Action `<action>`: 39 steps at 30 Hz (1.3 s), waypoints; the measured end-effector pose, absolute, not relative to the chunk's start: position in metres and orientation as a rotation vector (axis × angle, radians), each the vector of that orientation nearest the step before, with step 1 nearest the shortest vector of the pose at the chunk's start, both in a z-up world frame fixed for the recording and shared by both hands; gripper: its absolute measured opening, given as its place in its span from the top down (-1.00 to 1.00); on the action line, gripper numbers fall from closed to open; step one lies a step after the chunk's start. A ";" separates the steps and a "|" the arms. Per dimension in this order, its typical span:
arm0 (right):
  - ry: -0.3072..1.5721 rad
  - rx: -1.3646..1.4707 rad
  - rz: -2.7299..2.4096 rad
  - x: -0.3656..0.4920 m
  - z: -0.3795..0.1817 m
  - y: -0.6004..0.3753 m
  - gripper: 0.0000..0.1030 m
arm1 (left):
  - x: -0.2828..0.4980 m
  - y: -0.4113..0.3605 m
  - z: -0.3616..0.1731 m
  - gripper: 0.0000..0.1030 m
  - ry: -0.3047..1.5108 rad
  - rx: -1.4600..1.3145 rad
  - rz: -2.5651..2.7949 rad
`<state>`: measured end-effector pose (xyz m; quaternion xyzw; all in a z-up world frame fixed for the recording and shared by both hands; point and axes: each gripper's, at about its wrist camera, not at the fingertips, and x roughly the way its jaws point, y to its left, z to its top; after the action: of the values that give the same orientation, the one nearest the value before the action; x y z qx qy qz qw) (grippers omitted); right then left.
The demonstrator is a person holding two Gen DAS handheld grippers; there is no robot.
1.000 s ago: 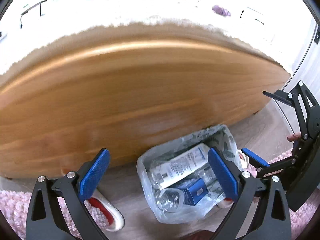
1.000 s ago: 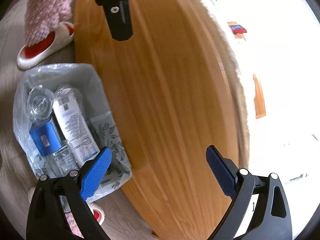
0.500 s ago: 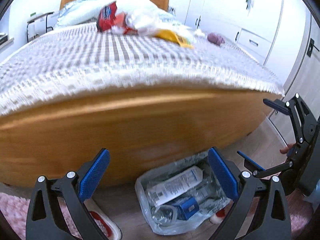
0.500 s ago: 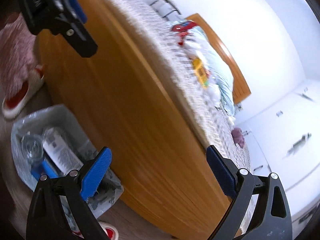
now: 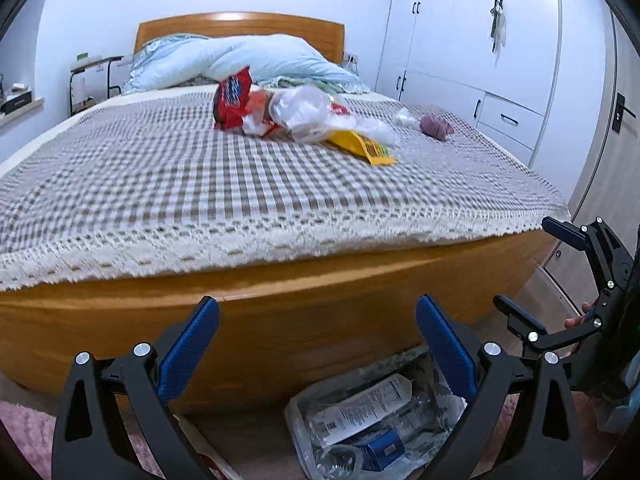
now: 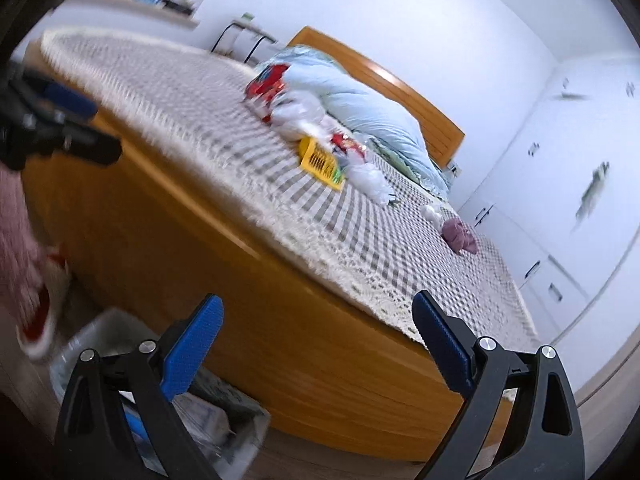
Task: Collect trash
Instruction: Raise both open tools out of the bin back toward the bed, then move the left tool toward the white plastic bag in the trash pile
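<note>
Trash lies in a heap on the checked bedspread (image 5: 200, 184): a red snack bag (image 5: 232, 100), clear plastic bags (image 5: 308, 112), a yellow wrapper (image 5: 362, 147), a white wad (image 5: 404, 118) and a purple wad (image 5: 434, 126). The same heap shows in the right wrist view, with the red snack bag (image 6: 268, 80), yellow wrapper (image 6: 320, 164) and purple wad (image 6: 460, 236). A lined bin (image 5: 360, 420) on the floor by the bed foot holds bottles and a blue box. My left gripper (image 5: 318, 340) is open and empty above the bin. My right gripper (image 6: 316, 340) is open and empty too.
The wooden bed frame (image 5: 280, 312) stands between the grippers and the trash. A light blue duvet (image 5: 256, 60) lies by the headboard. White wardrobes (image 5: 480, 60) line the right wall. A red and white slipper (image 6: 40, 320) and a pink rug (image 5: 24, 432) are on the floor.
Both grippers have risen and tilted up from the bin, so the bed top and its trash have come into view. Both stay open and empty.
</note>
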<state>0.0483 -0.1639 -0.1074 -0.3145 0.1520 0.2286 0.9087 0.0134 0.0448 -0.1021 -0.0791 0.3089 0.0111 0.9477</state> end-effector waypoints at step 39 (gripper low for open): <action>0.123 -0.291 0.274 0.128 -0.032 -0.141 -0.85 | 0.109 0.088 -0.048 -0.85 0.444 -0.166 0.082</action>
<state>0.1283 -0.1408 -0.0320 -0.1444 0.0611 0.1362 0.9782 0.1092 0.0885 -0.0477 -0.0821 0.2197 0.0404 0.9713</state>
